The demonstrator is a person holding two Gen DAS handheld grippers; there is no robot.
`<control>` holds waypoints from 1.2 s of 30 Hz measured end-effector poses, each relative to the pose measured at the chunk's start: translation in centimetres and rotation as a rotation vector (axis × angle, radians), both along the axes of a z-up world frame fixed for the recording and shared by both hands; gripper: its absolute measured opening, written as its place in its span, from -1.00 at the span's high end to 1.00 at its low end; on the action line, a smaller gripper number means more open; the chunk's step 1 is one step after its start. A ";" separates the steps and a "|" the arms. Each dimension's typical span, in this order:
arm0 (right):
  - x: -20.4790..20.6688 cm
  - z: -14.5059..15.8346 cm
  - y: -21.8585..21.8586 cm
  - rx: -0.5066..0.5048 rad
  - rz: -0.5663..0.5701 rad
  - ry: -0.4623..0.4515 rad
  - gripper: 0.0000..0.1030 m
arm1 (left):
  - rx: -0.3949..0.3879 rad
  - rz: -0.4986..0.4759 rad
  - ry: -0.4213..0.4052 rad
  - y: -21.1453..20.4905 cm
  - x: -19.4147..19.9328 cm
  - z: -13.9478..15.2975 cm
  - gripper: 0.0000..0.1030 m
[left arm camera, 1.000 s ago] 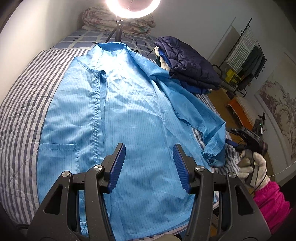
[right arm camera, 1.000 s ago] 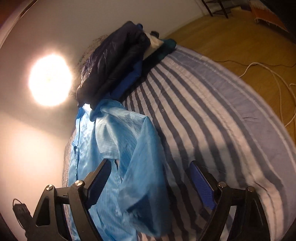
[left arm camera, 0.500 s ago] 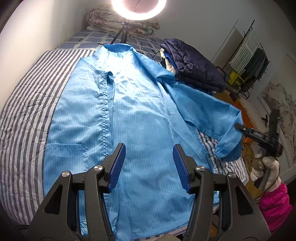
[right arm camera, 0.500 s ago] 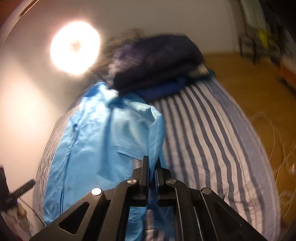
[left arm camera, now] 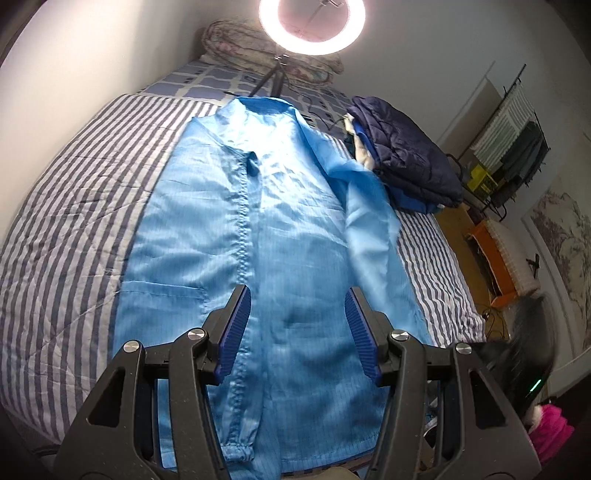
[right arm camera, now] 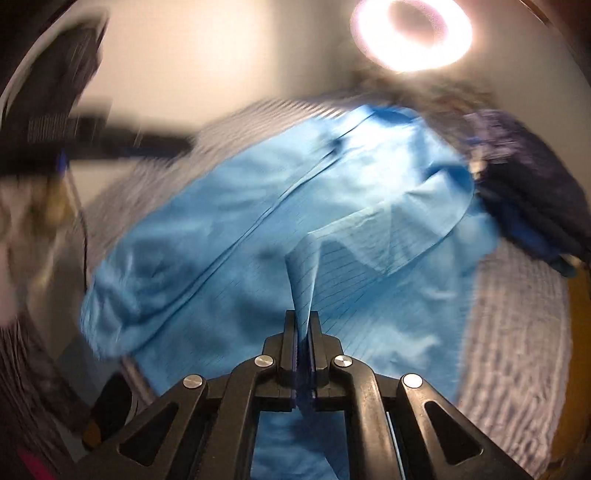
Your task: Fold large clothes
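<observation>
Between the jaws of the right gripper (right arm camera: 303, 332) a pinch of light blue cloth is clamped tight, the two black fingers pressed together on it. The cloth is the sleeve (right arm camera: 369, 236) of a blue coat (right arm camera: 258, 229); it rises from the jaws as a narrow fold and widens into a raised flap over the garment's chest. That view is smeared by motion, so finer detail cannot be told.

The left gripper (left arm camera: 297, 330) hangs above the lower half of the coat (left arm camera: 280, 236) with its jaws wide apart, the ribbed blue pads (left arm camera: 234, 328) holding nothing. Seen from there, the coat lies front up and spread flat along a striped bed (left arm camera: 74, 229), collar toward the far end and hem near the camera, its closed front placket running down the middle. One sleeve (left arm camera: 365, 221) stands lifted off the right side of the body, blurred.

Just beside the coat's right shoulder sits a pile of folded dark clothes (left arm camera: 406, 166), a navy padded jacket on top. At the head of the bed a ring light (left arm camera: 312, 26) glows on its stand, with a rolled quilt (left arm camera: 236, 48) behind it. Off to the right, on the wooden floor, stands a drying rack (left arm camera: 513, 129) hung with garments.
</observation>
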State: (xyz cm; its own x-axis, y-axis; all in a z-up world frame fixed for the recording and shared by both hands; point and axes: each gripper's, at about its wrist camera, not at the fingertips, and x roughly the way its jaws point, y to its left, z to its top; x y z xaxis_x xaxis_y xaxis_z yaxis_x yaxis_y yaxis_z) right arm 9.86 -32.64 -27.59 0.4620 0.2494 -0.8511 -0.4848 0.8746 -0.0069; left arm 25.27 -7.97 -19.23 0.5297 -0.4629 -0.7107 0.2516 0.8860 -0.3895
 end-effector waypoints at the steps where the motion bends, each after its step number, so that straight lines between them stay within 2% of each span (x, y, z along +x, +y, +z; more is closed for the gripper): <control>1: -0.2 -1.0 0.6 -0.001 0.031 0.039 0.97 | -0.003 0.009 0.004 0.3 0.1 -0.1 -0.06; 3: -0.5 -2.5 1.1 -0.011 0.063 0.086 0.95 | -0.010 0.024 0.014 0.8 0.2 -0.3 -0.06; 4: -0.5 -3.1 1.3 -0.022 0.067 0.103 0.87 | -0.013 0.029 0.019 0.9 0.3 -0.4 -0.06; 5: -0.6 -3.3 1.0 -0.016 0.066 0.125 0.54 | -0.014 0.030 0.024 1.0 0.3 -0.5 -0.06; 6: -0.7 -3.1 0.6 0.001 0.058 0.131 0.39 | -0.017 0.028 0.033 1.0 0.3 -0.7 -0.06; 7: -0.9 -2.5 -0.1 0.047 0.052 0.139 0.24 | -0.020 0.023 0.038 0.9 0.2 -0.8 -0.06; 9: -1.3 -0.7 -1.9 0.166 0.040 0.147 0.20 | -0.031 -0.003 0.054 0.4 0.0 -1.2 -0.06; 11: -1.9 0.9 -4.2 0.279 0.018 0.136 -0.03 | -0.045 -0.033 0.078 -0.4 -0.2 -1.6 -0.06; 13: -2.3 2.4 -7.2 0.402 -0.045 0.114 -0.11 | -0.070 -0.071 0.109 -1.3 -0.4 -2.2 -0.06; 15: -1.9 2.6 -9.8 0.456 -0.141 0.114 -0.11 | -0.083 -0.104 0.137 -2.6 -0.8 -2.8 -0.06; 18: -1.6 0.9 -13.7 0.500 -0.305 0.162 -0.08 | -0.060 -0.163 0.172 -5.4 -1.3 -4.2 -0.06; 20: -1.6 -0.6 -15.4 0.549 -0.360 0.214 -0.06 | -0.037 -0.196 0.191 -6.8 -1.6 -5.0 -0.06; 22: -1.9 -1.1 -15.9 0.576 -0.368 0.237 -0.06 | -0.006 -0.224 0.201 -8.2 -1.8 -5.9 -0.06; 25: -3.0 -0.3 -14.9 0.565 -0.305 0.218 -0.07 | 0.043 -0.223 0.195 -9.6 -1.7 -7.0 -0.06; 28: -3.8 0.0 -12.4 0.502 -0.234 0.209 -0.07 | 0.060 -0.230 0.199 -10.9 -1.3 -7.8 -0.06; 33: -5.9 0.6 -7.8 0.289 -0.097 0.134 -0.07 | 0.157 -0.250 0.160 -13.4 -0.8 -8.7 -0.06; 36: -7.5 0.8 -5.7 0.182 0.000 0.087 -0.07 | 0.188 -0.246 0.161 -13.8 -0.1 -10.0 -0.06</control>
State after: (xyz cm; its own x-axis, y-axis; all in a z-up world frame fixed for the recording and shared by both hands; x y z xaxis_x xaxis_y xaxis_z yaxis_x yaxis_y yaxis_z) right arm 2.36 -38.38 -26.80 0.3887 0.4027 -0.8287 -0.4767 0.8576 0.1931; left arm 25.16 -21.75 -29.19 0.2925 -0.4156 -0.8612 0.4153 0.8665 -0.2771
